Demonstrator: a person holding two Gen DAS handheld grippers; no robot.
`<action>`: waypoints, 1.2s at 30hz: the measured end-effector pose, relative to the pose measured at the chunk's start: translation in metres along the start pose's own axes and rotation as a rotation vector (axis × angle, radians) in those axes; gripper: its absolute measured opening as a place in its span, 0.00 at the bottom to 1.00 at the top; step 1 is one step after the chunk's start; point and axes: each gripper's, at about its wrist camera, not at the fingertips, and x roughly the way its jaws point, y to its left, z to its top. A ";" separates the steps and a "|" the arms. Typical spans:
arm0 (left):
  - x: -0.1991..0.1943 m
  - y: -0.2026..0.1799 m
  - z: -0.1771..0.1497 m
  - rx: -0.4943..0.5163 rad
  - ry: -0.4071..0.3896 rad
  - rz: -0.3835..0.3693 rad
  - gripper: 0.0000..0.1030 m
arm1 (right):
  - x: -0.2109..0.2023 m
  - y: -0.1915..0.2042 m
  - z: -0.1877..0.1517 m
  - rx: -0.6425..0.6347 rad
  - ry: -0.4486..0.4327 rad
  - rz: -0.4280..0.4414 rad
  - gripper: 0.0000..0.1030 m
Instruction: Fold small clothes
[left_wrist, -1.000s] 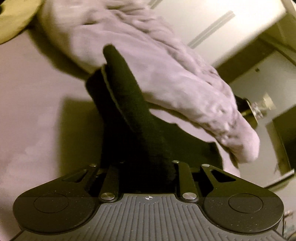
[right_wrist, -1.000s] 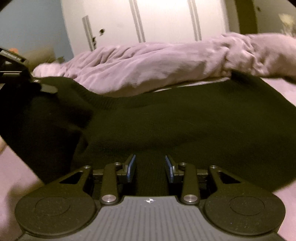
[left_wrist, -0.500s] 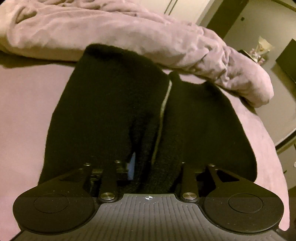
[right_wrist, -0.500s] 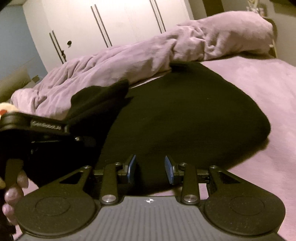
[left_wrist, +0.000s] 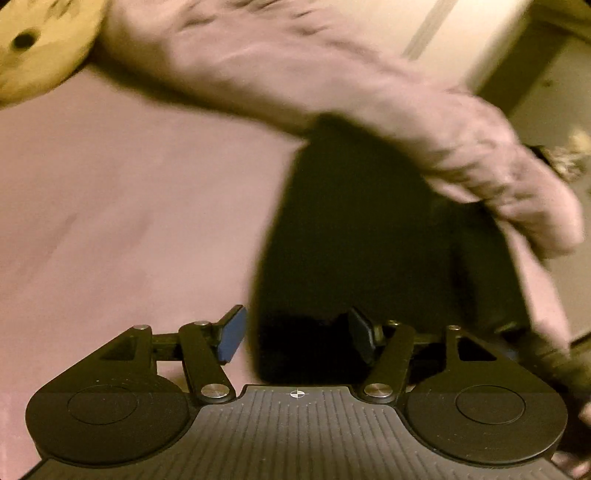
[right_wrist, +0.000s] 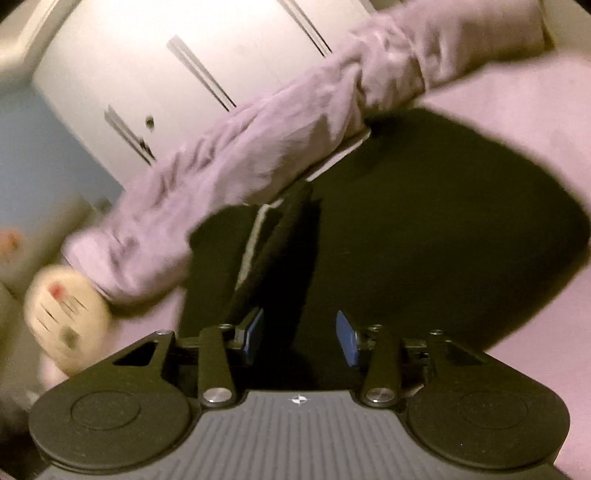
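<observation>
Black garment (left_wrist: 369, 236) lies flat on the mauve bed sheet (left_wrist: 129, 203), its far edge tucked up against the rumpled mauve duvet (left_wrist: 295, 74) that runs across the far side of the bed. Left gripper (left_wrist: 295, 334): jaws opening, blue pads well apart, the garment's near left edge sits in the gap but neither pad presses on it, so released; left pad is over bare sheet, right pad over the black cloth. Right gripper (right_wrist: 301, 341): jaws also opening, pads apart, black fabric directly beneath and between them, no pinch visible, so released too. In the right wrist view a raised fold or ridge of the garment (right_wrist: 424, 240) runs from just ahead of the left pad toward the duvet (right_wrist: 258, 155), with a thin pale strip showing beside it; the rest spreads wide to the right over the sheet (right_wrist: 535, 122). A cream plush toy (right_wrist: 66, 325) with a red spot sits at the near left end of the duvet. White wardrobe doors (right_wrist: 184, 74) behind the bed. Both views motion-blurred, so fine detail on the cloth edges can't be read.
</observation>
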 end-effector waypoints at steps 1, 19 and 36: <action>0.006 0.007 0.000 -0.012 0.012 0.001 0.63 | 0.002 -0.003 0.004 0.049 -0.007 0.020 0.42; 0.050 0.020 -0.009 -0.077 0.102 0.003 0.65 | 0.083 0.024 0.001 0.065 0.234 0.110 0.51; 0.058 0.009 0.001 -0.086 0.141 0.004 0.74 | 0.115 0.036 0.022 0.057 0.309 0.170 0.38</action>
